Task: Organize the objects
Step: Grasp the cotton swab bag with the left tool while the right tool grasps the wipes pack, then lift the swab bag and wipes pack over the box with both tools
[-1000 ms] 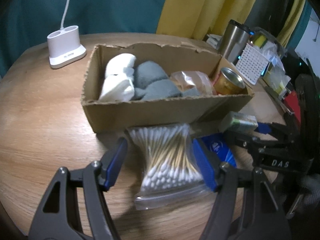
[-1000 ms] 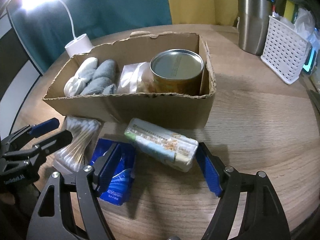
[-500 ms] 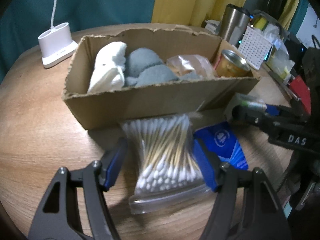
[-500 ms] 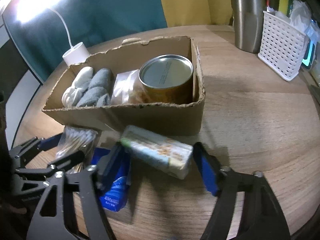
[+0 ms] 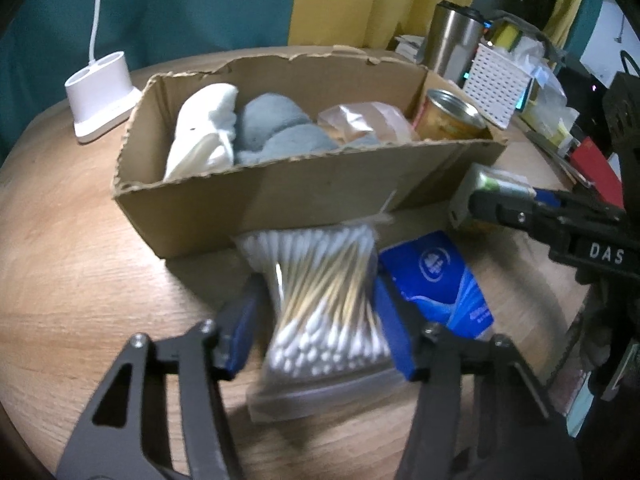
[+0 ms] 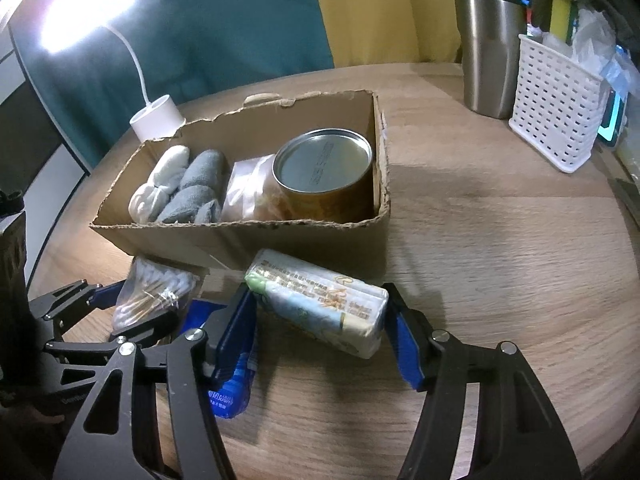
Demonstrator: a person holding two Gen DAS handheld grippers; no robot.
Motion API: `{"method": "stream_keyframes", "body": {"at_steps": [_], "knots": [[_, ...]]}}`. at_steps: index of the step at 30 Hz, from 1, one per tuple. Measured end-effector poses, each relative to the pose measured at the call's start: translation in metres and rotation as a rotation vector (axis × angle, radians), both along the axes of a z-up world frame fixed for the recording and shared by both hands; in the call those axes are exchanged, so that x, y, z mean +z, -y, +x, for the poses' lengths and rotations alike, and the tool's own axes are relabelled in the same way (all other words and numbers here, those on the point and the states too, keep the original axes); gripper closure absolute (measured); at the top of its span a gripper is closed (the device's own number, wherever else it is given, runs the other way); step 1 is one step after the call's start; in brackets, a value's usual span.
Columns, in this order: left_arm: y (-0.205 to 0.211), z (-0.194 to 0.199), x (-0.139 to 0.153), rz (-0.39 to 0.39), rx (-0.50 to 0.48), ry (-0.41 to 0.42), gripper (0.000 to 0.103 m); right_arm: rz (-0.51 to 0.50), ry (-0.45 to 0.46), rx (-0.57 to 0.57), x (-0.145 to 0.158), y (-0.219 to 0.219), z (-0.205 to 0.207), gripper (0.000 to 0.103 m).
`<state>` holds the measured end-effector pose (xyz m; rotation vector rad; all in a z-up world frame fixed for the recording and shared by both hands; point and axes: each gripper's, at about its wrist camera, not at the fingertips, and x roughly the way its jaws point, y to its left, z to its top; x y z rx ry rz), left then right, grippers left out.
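A clear bag of cotton swabs [image 5: 324,300] lies on the wooden table in front of a cardboard box [image 5: 320,188]. My left gripper [image 5: 318,320] is closing on the bag, and both blue pads touch its sides. To its right, a pale wrapped tissue pack [image 6: 320,300] sits tilted between the pads of my right gripper [image 6: 320,332]. Those jaws are closing too and press on both ends of the pack. A blue packet [image 5: 436,280] lies flat between the two items. The box holds rolled white and grey cloths [image 6: 180,188], a clear bag and a tin can [image 6: 324,172].
A white lamp base [image 5: 100,92] stands at the back left of the table. At the back right are a steel tumbler [image 6: 488,48] and a white plastic basket [image 6: 556,120] with clutter. Bare wood [image 6: 500,260] lies right of the box.
The left jaws have narrowed onto the swab bag and the right jaws onto the tissue pack. Both hands stayed in nearly the same place.
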<state>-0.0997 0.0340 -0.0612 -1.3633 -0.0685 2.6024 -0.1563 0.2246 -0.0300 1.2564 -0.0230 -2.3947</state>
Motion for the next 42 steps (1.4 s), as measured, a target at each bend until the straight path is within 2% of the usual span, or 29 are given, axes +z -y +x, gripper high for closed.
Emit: {"method": "stream_keyframes", "body": {"at_steps": [4, 13, 16, 34, 42], "knots": [[-0.001, 0.004, 0.002, 0.024, -0.024, 0.003, 0.055, 0.000, -0.010, 0.009, 0.003, 0.000, 0.003, 0.037], [-0.002, 0.014, 0.015, 0.042, -0.035, -0.022, 0.055, -0.004, -0.040, -0.001, 0.013, -0.005, 0.008, 0.037], [0.001, 0.013, 0.018, 0.076, -0.036, -0.015, 0.055, -0.004, -0.048, -0.001, 0.016, -0.007, 0.010, 0.037], [-0.002, 0.020, 0.072, 0.069, -0.025, -0.134, 0.055, -0.028, -0.129, 0.024, 0.045, -0.020, 0.008, 0.037], [-0.006, 0.013, 0.081, 0.065, -0.020, -0.145, 0.055, -0.042, -0.150, 0.030, 0.053, -0.027, 0.004, 0.037]]}}
